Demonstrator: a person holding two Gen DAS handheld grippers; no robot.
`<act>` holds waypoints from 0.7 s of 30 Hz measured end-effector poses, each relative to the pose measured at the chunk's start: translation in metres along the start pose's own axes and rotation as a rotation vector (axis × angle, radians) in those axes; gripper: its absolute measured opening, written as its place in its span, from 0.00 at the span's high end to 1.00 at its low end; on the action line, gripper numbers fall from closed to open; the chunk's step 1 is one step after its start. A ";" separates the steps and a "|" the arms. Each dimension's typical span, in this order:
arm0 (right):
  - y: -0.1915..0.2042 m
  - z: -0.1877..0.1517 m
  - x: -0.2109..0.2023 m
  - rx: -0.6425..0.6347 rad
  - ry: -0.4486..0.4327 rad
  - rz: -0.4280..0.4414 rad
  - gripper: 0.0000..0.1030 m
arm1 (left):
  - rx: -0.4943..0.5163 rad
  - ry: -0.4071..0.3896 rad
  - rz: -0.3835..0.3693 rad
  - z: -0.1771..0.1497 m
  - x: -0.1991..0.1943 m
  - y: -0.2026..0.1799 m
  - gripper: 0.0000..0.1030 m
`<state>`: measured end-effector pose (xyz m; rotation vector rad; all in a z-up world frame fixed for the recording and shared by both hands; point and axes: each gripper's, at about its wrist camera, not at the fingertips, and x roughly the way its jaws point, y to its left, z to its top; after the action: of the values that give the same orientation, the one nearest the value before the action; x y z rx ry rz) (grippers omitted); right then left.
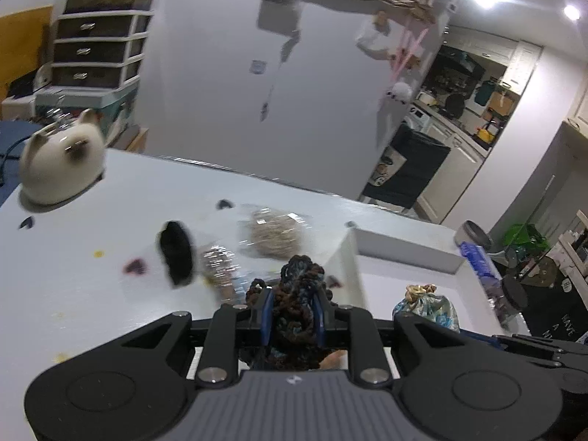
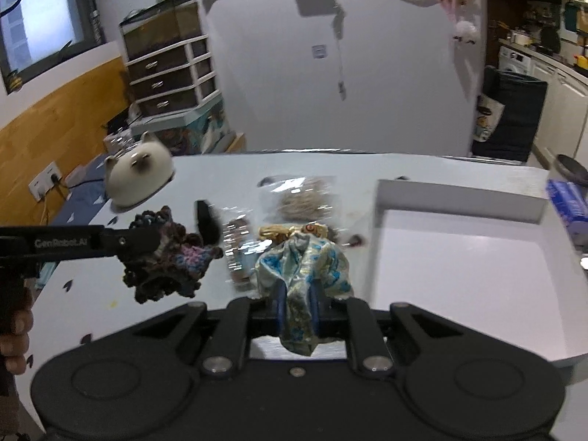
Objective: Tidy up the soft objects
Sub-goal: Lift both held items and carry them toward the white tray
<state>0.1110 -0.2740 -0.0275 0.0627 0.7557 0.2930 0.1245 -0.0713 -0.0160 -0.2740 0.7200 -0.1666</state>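
Note:
My left gripper (image 1: 294,305) is shut on a dark crocheted yarn piece (image 1: 299,286) and holds it above the white table; both also show in the right wrist view, gripper (image 2: 154,246) and yarn piece (image 2: 165,257). My right gripper (image 2: 297,305) is shut on a blue and gold silk pouch (image 2: 305,268), lifted just left of the white tray (image 2: 459,198). The pouch (image 1: 428,307) also shows in the left wrist view beside the tray (image 1: 404,246). On the table lie a bagged beige fluffy item (image 2: 305,202), a bagged shiny item (image 2: 239,250) and a black item (image 2: 206,222).
A cream cat-shaped plush (image 2: 137,176) sits at the table's far left (image 1: 62,161). A blue packet (image 2: 567,202) and a grey bowl (image 2: 571,171) lie right of the tray. A white cabinet (image 2: 349,73) stands behind the table, drawers (image 2: 169,73) at the left.

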 end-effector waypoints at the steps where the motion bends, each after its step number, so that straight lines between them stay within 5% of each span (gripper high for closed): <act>1: -0.010 0.001 -0.003 0.007 -0.005 -0.005 0.86 | 0.006 -0.004 -0.003 0.000 0.002 -0.011 0.77; 21: -0.211 -0.003 -0.037 0.075 0.000 -0.102 0.86 | 0.087 0.084 -0.104 -0.028 0.084 -0.196 0.77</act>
<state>0.1334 -0.4872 -0.0390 0.0950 0.7671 0.1674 0.1571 -0.2839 -0.0291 -0.2220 0.7806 -0.3089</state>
